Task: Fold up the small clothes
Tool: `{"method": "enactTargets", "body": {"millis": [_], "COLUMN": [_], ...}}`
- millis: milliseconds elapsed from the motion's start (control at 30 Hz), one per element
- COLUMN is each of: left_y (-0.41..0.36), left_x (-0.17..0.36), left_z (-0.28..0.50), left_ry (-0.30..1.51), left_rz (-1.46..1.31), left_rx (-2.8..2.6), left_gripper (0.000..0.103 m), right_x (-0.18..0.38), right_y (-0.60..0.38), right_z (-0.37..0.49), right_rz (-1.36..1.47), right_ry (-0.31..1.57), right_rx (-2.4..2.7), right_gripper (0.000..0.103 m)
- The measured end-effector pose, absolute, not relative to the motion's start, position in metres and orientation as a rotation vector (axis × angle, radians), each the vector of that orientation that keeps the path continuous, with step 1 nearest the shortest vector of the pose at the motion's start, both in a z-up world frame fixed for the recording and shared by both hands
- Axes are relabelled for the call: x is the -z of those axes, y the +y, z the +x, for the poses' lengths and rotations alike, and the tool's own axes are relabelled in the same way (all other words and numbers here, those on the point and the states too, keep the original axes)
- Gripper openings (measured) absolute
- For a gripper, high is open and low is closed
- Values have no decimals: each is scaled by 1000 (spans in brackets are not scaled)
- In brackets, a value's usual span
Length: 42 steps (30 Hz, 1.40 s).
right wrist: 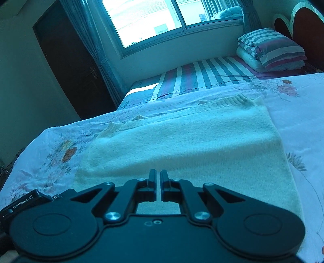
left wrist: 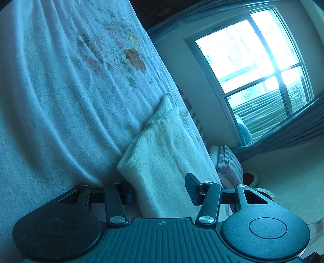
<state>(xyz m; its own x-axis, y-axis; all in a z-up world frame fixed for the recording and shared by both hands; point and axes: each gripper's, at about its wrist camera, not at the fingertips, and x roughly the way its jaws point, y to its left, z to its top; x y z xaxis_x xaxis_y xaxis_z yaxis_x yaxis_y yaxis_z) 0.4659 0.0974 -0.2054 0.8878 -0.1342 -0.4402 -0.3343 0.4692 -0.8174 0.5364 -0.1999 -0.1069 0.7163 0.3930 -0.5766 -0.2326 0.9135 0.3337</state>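
Note:
A cream knitted sweater (right wrist: 182, 141) lies folded on the floral bedsheet (right wrist: 50, 153), its ribbed collar at the far edge. In the left wrist view the sweater (left wrist: 162, 161) is a folded slab seen edge on, running between my left gripper's (left wrist: 160, 191) fingers. The left gripper is open, with the sweater's near end between the two pads, not pinched. My right gripper (right wrist: 158, 178) is shut with a thin slit between its pads. It is empty and hovers just above the sweater's near edge.
The bed carries a striped sheet (right wrist: 202, 79) and a stack of striped folded bedding (right wrist: 271, 50) at the far right by the headboard. A window (right wrist: 154, 18) and a dark door (right wrist: 66, 60) stand beyond. The left wrist view is tilted, with the window (left wrist: 253, 66) at right.

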Motion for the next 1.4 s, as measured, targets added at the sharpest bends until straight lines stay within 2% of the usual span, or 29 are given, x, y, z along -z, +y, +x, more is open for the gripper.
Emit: {"method": "enactTargets", "body": {"millis": [333,400,433,467,500,600,867,967,1033,1067,1200,1267,1400], "left_y": [79,80,82,84,86,86,87,91,90,90,88,86,85], "left_x": [205,206,208,211,216,221,224,225,225,225,224,222,217], "left_z": [475,477,479,481,481,480,474,476,476,474,472,472,473], "left_ry": [479,483,489,499,505,476,443,440,442,443,443,445,451], "left_rz": [-1062,-1071,-1087,-1096,-1111,-1103,-1080,-1089,-1079,-1073,-1072,-1052,-1019], "left_rx": [-139,-169,-190,-213,-224,-187,-176,-165,-164,-165,-173,-178,-179], "left_gripper": [50,43,33,16,10,7,7,8,8,8,7,7,7], "right_x": [116,119,121,122,124,127,131,144,141,137,137,143,135], "right_y": [-192,-191,-191,-190,-190,-188,-186,-181,-183,-186,-188,-187,-190], "right_z": [572,575,577,577,578,580,585,592,588,584,579,584,586], "right_rz": [221,221,222,221,222,223,222,205,213,231,238,224,249], "right_ry": [702,710,712,713,714,716,715,763,750,733,749,769,739], "right_rx": [-376,-380,-382,-384,-386,-393,-442,-448,-450,-460,-448,-427,-436], "right_gripper": [4,4,4,4,4,4,4,0,0,4,4,0,3]}}
